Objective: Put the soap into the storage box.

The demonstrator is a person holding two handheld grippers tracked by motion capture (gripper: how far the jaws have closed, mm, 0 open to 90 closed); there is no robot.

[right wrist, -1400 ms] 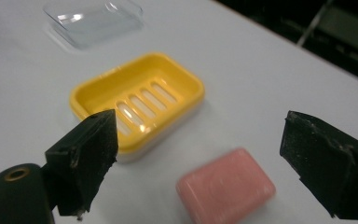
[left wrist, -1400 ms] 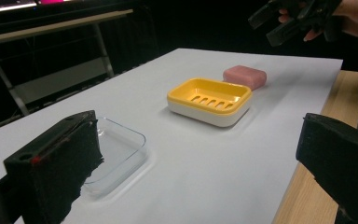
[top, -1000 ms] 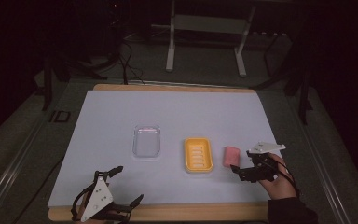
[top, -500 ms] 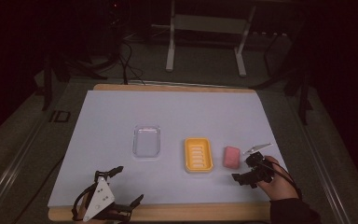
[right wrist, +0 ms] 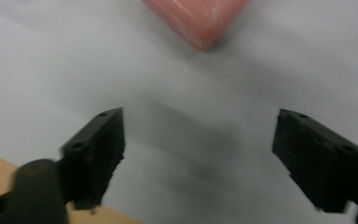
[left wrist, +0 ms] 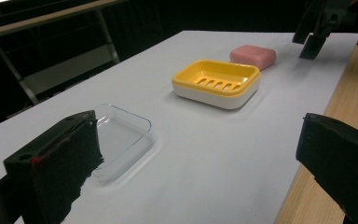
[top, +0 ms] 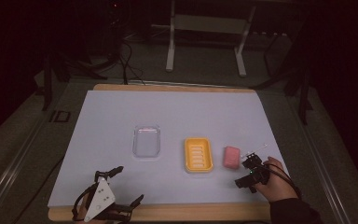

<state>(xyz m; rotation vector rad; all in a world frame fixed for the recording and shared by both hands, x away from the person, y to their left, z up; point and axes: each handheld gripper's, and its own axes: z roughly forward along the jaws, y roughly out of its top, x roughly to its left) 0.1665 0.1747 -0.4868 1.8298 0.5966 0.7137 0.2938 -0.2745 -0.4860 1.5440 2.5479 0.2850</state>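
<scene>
At the near left corner of the counter [top: 177,112], the left gripper [top: 121,189] rests low at the front edge with its fingers [left wrist: 56,163] spread wide and nothing between them; its placement suggests it is parked clear of the work. Ahead of it lies the clear dish [top: 147,141], empty and flat on the white sheet. Just to the right sits the yellow soap tray [top: 198,154], slots upward, presumably ready to receive the bar. The pink soap [top: 231,157] lies on the sheet just beside the tray's right edge, apart from it. Near the soap's right side, the right gripper [top: 249,171] is held low in a hand [top: 275,184], fingers [right wrist: 98,140] wide apart and empty, aimed at the soap, likely for a grasp.
</scene>
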